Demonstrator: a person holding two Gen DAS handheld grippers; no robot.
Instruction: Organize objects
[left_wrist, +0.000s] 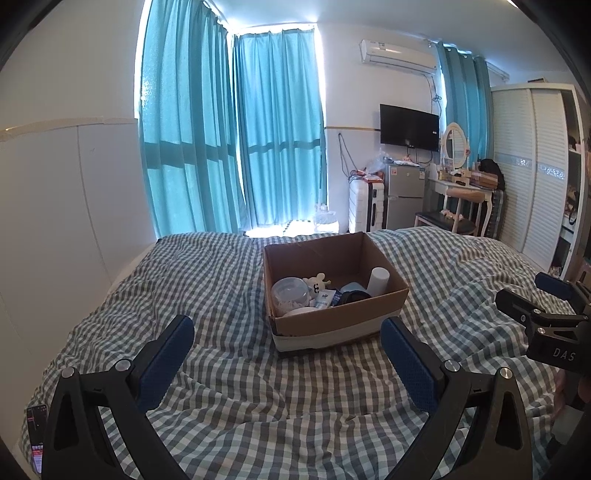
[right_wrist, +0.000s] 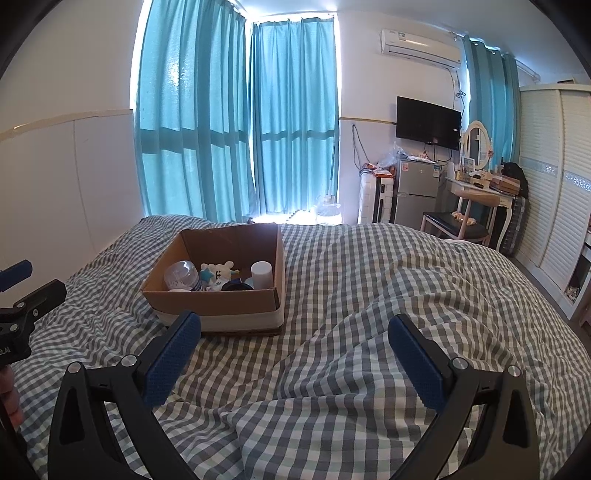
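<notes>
Between the spread jaws of the left gripper (left_wrist: 287, 373) lies only checked bedcover (left_wrist: 229, 387); the right gripper (right_wrist: 294, 369) likewise stands wide, holding nothing. At 12 o'clock in the left wrist view, the cardboard box (left_wrist: 334, 325) rests on the bed, containing a clear jar (left_wrist: 290, 291), white plush toy (left_wrist: 317, 282) and white cylinder (left_wrist: 378, 280).
</notes>
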